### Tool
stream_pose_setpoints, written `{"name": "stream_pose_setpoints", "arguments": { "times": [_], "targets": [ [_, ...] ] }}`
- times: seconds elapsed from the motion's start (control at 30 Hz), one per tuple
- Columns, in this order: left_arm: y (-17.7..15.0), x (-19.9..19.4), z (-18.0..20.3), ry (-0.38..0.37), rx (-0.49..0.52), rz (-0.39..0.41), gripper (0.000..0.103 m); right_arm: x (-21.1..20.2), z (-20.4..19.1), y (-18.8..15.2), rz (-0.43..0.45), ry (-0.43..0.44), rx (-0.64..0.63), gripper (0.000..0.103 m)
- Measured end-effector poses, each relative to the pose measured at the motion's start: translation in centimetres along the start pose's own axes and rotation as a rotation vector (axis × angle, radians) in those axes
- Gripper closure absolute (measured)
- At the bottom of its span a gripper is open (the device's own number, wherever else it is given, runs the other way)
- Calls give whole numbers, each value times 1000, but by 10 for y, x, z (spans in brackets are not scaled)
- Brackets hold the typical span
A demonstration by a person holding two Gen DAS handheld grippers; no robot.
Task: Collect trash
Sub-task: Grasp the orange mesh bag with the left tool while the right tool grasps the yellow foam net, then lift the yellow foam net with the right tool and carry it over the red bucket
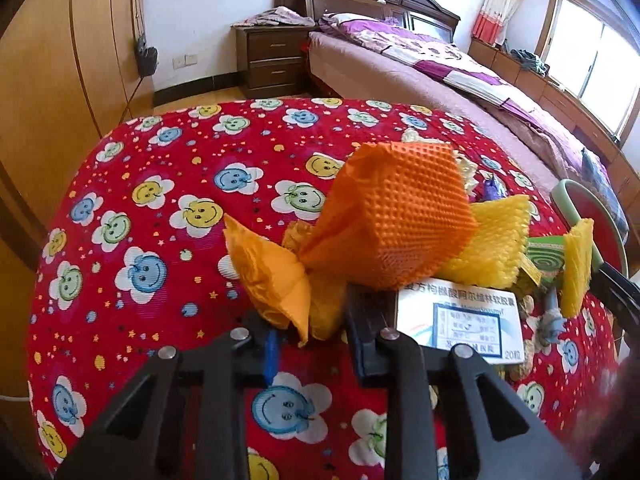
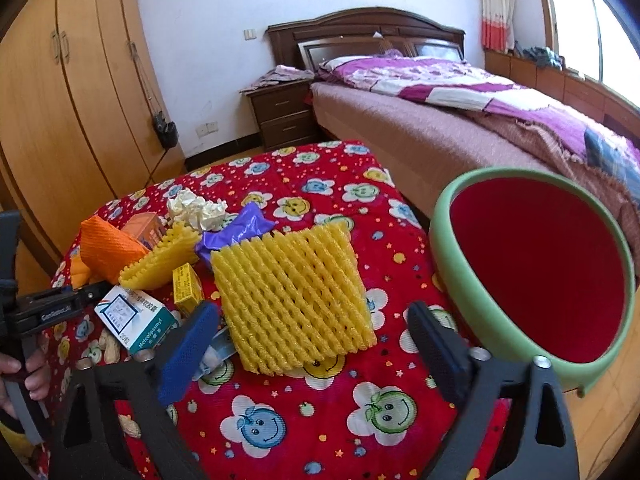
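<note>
The left gripper (image 1: 310, 322) has its jaws drawn in close around a bunched orange wrapper (image 1: 276, 280), which sits pinched between them; a larger orange foam net (image 1: 394, 216) rises just ahead of the fingertips and touches the wrapper's far end. To the gripper's right, touching its right finger, lies a white medicine box (image 1: 460, 326) with blue print, and beyond that a yellow foam net (image 1: 490, 244).

The right gripper (image 2: 316, 344) stands wide open and holds nothing. Between and just ahead of its spread fingers lies a flat yellow foam sleeve (image 2: 292, 292) on the red smiley-flower tablecloth (image 2: 312, 412); whether the left finger's blue pad (it overlaps the sleeve's near corner in this view) is touching it cannot be told. To the right of the gripper, near its right finger, is the green-rimmed bin (image 2: 452, 264) with a red inside. Off to the left and farther ahead sit a small yellow box (image 2: 186, 284), a purple wrapper (image 2: 236, 232) and a crumpled white paper (image 2: 194, 208).
</note>
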State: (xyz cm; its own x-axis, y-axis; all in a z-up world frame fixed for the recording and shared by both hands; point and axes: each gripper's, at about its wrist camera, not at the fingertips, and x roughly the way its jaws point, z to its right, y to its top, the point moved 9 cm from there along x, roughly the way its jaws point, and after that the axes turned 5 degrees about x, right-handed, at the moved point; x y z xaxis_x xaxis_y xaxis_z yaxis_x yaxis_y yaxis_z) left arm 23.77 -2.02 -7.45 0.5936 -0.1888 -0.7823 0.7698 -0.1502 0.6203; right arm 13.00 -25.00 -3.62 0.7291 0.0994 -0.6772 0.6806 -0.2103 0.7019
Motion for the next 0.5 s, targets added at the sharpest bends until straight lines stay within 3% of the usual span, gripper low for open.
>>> {"name": "stream_pose_setpoints", "arguments": {
  "times": [0.07, 0.17, 0.3, 0.5],
  "targets": [
    [0, -7, -1, 2, -5, 16, 76, 4, 2, -2, -17, 19, 18, 30],
    [-2, -19, -4, -6, -28, 33, 77, 4, 3, -4, -27, 37, 36, 57],
    [-6, -37, -5, -14, -74, 59, 77, 0, 1, -8, -37, 76, 39, 80],
    [-17, -59, 4, -10, -111, 100, 77, -12, -9, -10, -9, 133, 22, 97]
  ]
}}
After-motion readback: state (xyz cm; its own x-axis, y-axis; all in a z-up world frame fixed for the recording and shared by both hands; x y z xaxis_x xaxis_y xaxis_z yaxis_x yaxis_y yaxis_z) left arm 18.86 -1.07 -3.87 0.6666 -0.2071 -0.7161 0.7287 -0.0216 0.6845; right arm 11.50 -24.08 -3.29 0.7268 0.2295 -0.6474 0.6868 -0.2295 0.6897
